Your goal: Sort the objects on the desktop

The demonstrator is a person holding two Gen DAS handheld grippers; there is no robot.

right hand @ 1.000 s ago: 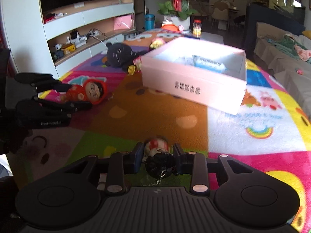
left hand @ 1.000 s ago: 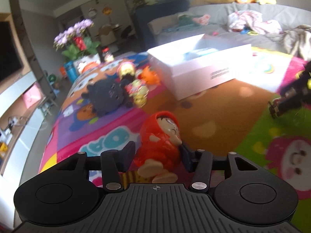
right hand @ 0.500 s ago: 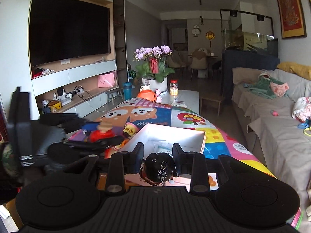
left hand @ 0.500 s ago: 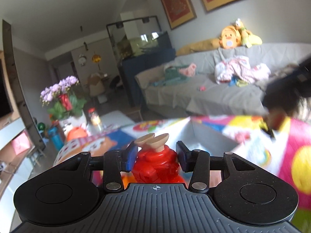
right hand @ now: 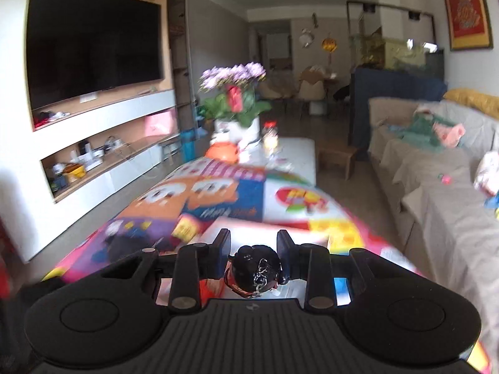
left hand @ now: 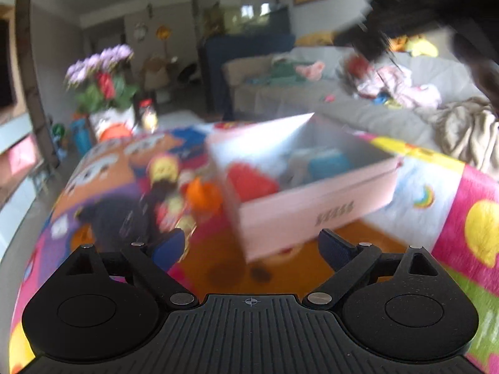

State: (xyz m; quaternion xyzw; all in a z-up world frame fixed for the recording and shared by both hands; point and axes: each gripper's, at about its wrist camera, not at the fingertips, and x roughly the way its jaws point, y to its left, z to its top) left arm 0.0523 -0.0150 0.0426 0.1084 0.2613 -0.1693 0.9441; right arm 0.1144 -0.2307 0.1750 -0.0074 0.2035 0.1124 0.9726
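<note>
My left gripper (left hand: 251, 246) is open and empty, hovering before the pink box (left hand: 315, 215). A red toy (left hand: 249, 182), blurred, lies inside the box beside a blue packet (left hand: 327, 163). My right gripper (right hand: 253, 249) is shut on a small black-headed doll (right hand: 255, 268) with a keyring, held above the box; it shows as a dark blur at the top right of the left wrist view (left hand: 405, 9).
Left of the box lie a black plush (left hand: 115, 221), a yellow-headed doll (left hand: 162, 168) and an orange toy (left hand: 202, 193) on the colourful mat (left hand: 452, 187). A flower pot (right hand: 237, 106) stands at the far end. A sofa (right hand: 436, 168) runs along the right.
My left gripper has opened and let go of the red doll, which now lies in the box, and has pulled back. My right gripper has moved over the box with its doll.
</note>
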